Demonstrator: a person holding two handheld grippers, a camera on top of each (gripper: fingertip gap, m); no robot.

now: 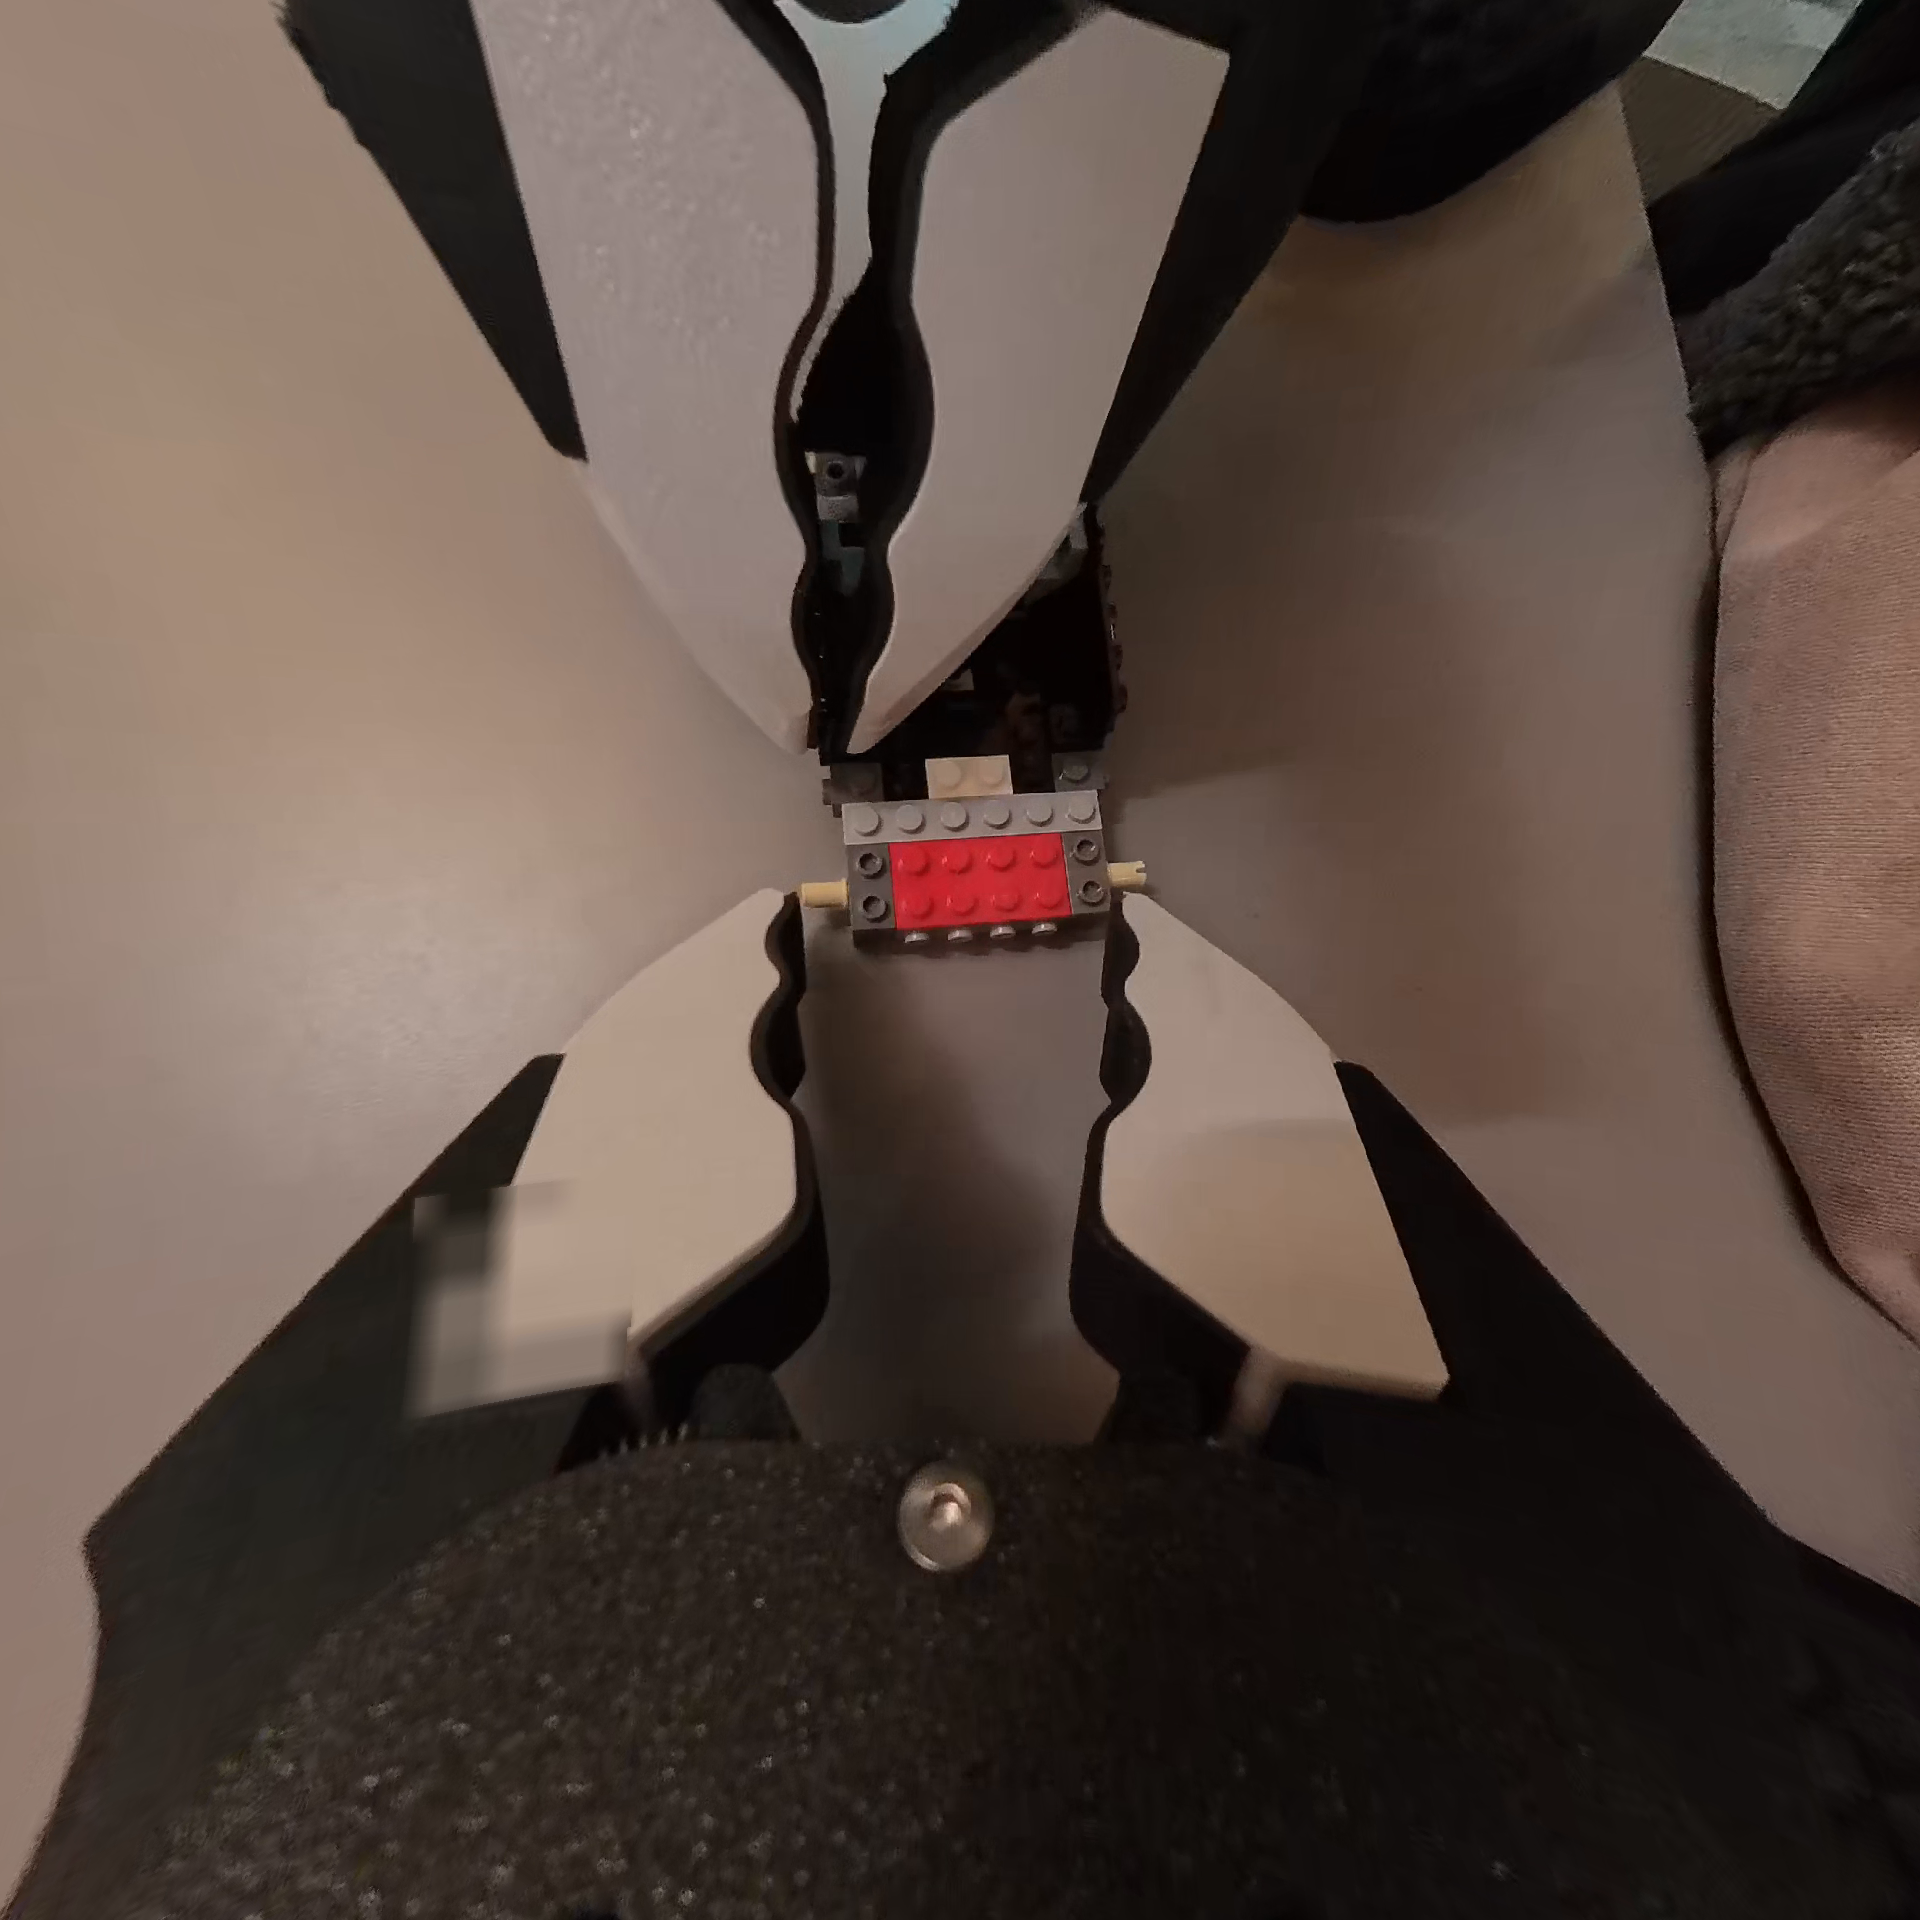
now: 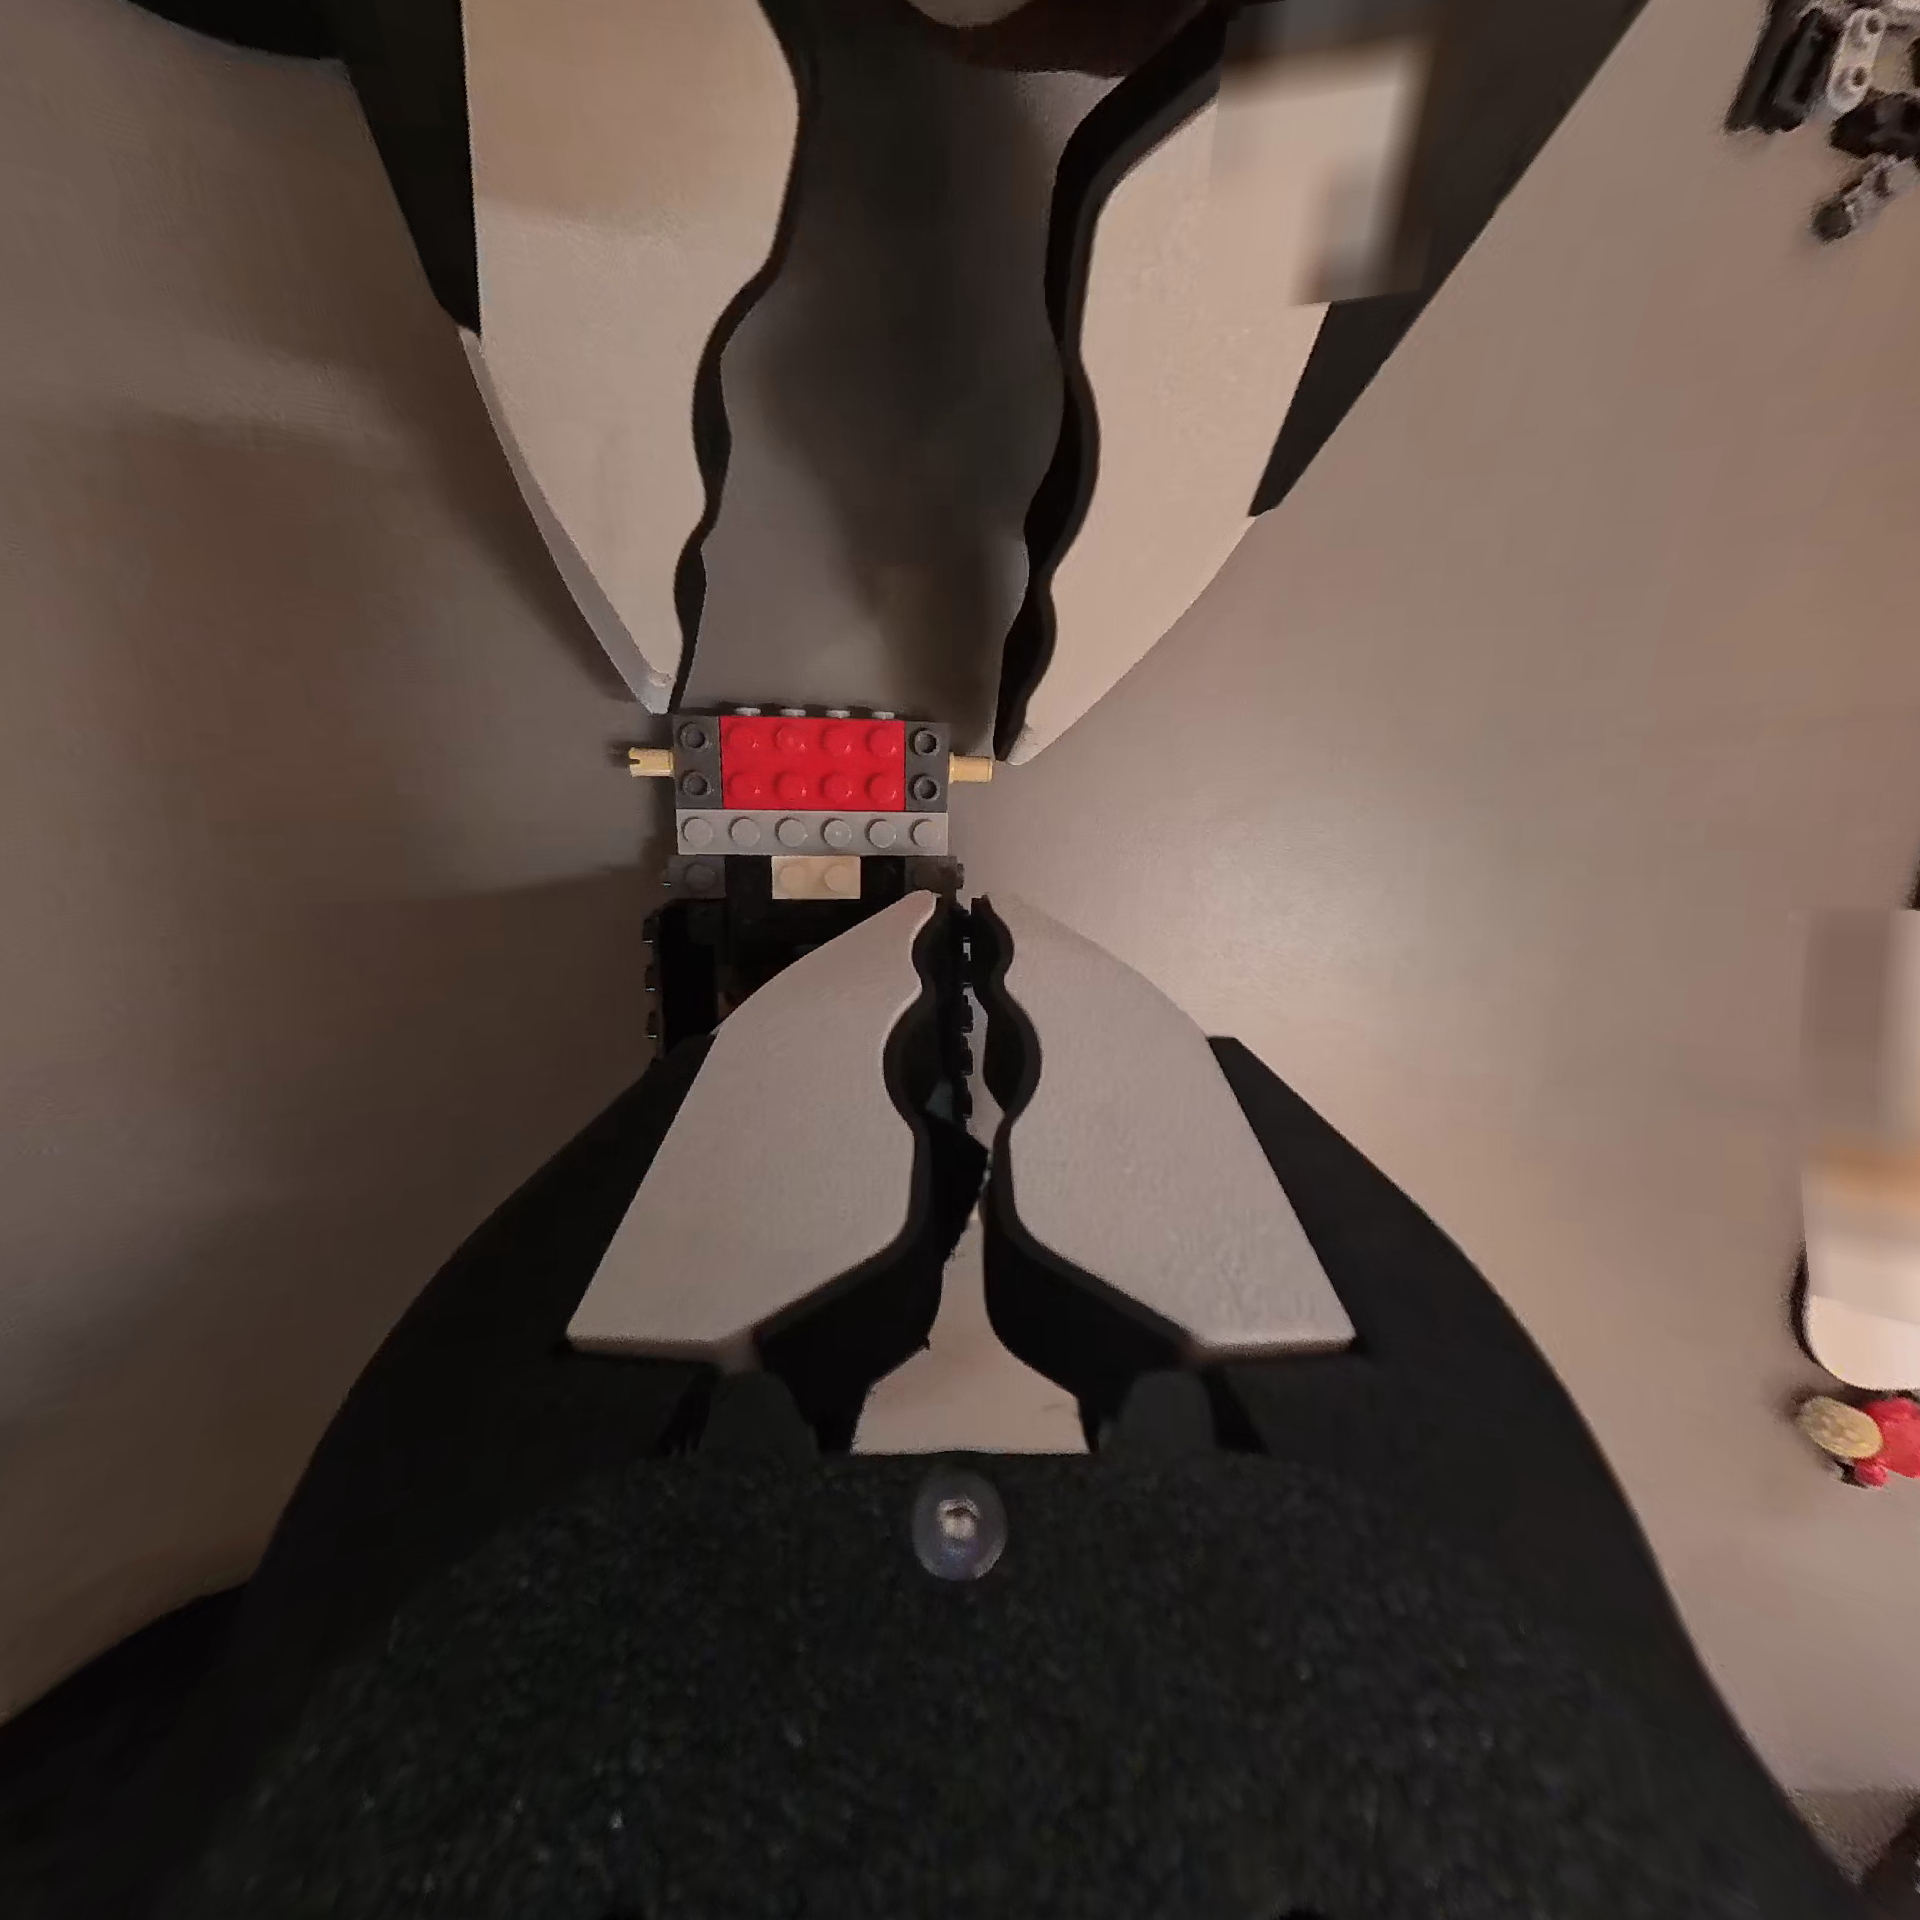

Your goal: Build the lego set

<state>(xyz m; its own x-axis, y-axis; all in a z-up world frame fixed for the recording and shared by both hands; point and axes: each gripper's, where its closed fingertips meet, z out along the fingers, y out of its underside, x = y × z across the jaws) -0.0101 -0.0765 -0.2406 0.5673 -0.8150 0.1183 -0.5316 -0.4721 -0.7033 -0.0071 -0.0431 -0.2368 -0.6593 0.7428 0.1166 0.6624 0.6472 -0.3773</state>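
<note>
No legible text, label, brand, number or sign appears in either view. The studs of the red plastic plate point(image 1: 977, 883) on the small brick assembly are too small and soft to show any embossing. In the right wrist view, the round gold-coloured piece point(image 2: 1841, 1437) at the right edge carries a surface pattern that is too blurred to make out.
</note>
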